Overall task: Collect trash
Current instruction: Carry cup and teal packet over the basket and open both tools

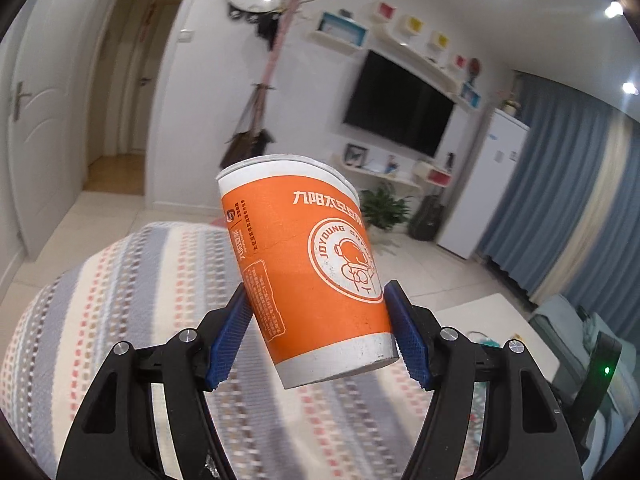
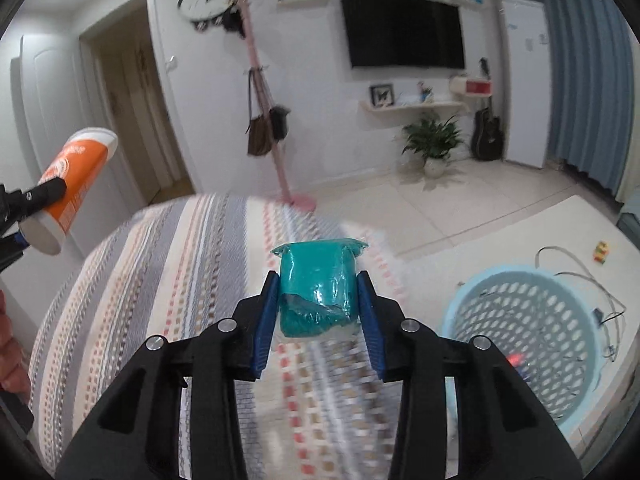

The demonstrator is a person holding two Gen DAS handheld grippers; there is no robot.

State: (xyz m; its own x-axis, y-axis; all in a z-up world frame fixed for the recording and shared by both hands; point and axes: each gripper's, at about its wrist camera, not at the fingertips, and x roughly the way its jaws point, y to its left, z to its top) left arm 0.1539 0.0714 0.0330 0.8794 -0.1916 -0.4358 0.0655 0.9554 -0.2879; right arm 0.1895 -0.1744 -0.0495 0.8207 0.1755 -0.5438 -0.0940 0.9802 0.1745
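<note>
My left tool grips the cup; my right tool pinches a packet. The tilted cup could slip before reaching the basket.

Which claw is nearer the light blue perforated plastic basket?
Right. The right claw, holding a teal wrapped packet, sits just left of the light blue perforated plastic basket; the left claw, with its orange paper cup, is far left.

Both wrist views face the television wall, above the striped bed.

A home living room: wall-mounted television, coat stand, potted plant, curtains.
</note>
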